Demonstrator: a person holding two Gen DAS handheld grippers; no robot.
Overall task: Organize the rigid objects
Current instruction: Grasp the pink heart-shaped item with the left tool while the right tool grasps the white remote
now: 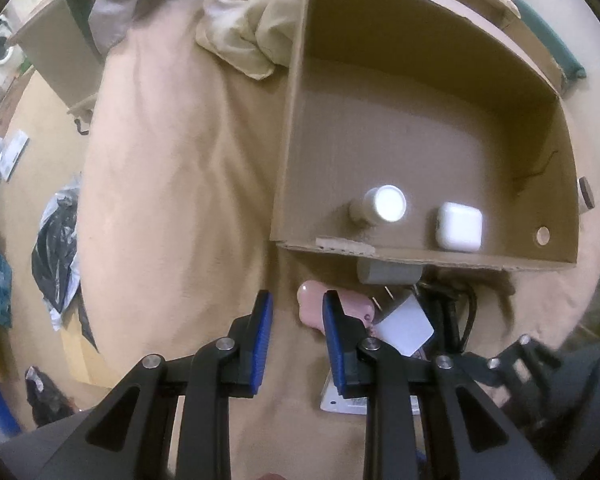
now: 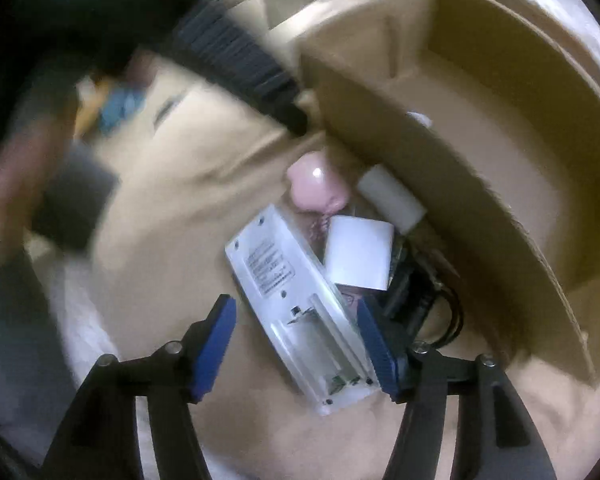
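cardboard box waits beside the clutter
right gripper stands open astride the white remote just outside the box; square the pads on its long edges. left gripper nearly shut, empty.

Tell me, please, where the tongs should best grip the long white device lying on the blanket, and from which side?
Grip the long white device across its narrow width near the open battery bay, coming from above: it lies flat, its long sides are straight, and the right tongs already straddle that end.

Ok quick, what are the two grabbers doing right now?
Left gripper: closed almost fully, holding nothing.
Right gripper: open around the white remote, not gripping it.
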